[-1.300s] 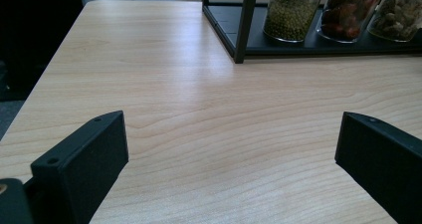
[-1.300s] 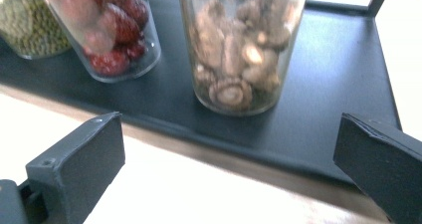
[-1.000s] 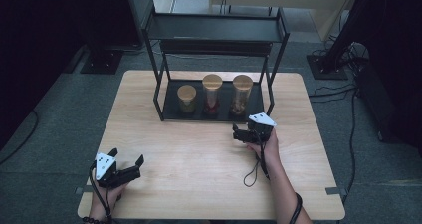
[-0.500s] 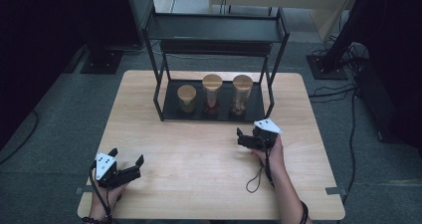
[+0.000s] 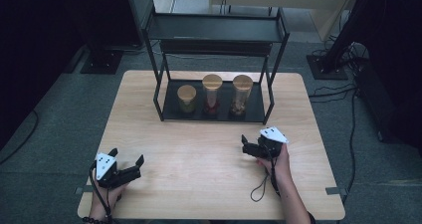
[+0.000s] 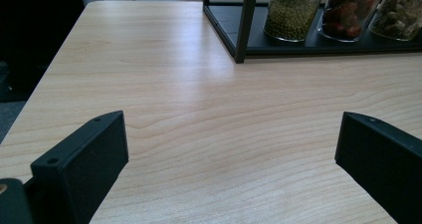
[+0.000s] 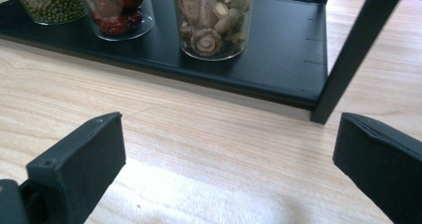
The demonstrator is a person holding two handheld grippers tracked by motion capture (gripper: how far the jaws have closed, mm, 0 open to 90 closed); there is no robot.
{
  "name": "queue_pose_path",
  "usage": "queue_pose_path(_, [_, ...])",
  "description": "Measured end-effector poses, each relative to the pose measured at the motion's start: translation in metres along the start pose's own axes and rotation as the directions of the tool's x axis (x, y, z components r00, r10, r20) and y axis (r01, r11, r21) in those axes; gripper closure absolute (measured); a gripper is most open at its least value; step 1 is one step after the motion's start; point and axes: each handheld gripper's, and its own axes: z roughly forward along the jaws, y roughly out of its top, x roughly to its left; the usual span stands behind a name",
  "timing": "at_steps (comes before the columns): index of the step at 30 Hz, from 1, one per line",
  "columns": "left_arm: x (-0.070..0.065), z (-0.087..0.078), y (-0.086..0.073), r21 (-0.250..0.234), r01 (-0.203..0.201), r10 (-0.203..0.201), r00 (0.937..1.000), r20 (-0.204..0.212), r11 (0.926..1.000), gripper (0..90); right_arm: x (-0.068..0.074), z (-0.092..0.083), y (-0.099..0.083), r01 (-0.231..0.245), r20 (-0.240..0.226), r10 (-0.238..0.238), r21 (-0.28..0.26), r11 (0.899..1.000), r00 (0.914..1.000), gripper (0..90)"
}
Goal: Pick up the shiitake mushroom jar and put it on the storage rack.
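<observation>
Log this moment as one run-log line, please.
right gripper: open, empty, near mushroom jar | left gripper: open, empty, table's near-left corner | three jars on rack

Your light wooden table [image 5: 199,149] carries a black shelf rack [image 5: 215,114] at its far side; three jars stand on its base.

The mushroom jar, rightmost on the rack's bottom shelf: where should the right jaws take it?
Grip the mushroom jar around its round glass body, coming level from the table-side front. It stands upright, and the upper shelf blocks a top approach. The right gripper is open, facing it.
</observation>
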Motion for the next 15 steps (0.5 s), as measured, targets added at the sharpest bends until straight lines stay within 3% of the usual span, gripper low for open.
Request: queue_pose_path(15, [-0.001,0.000,0.000,0.002,-0.005,0.005,1.0000,-0.007,1.0000,0.4,-0.010,-0.027,-0.014,0.012,0.022,-0.012,-0.010,1.000,0.9997,0.0])
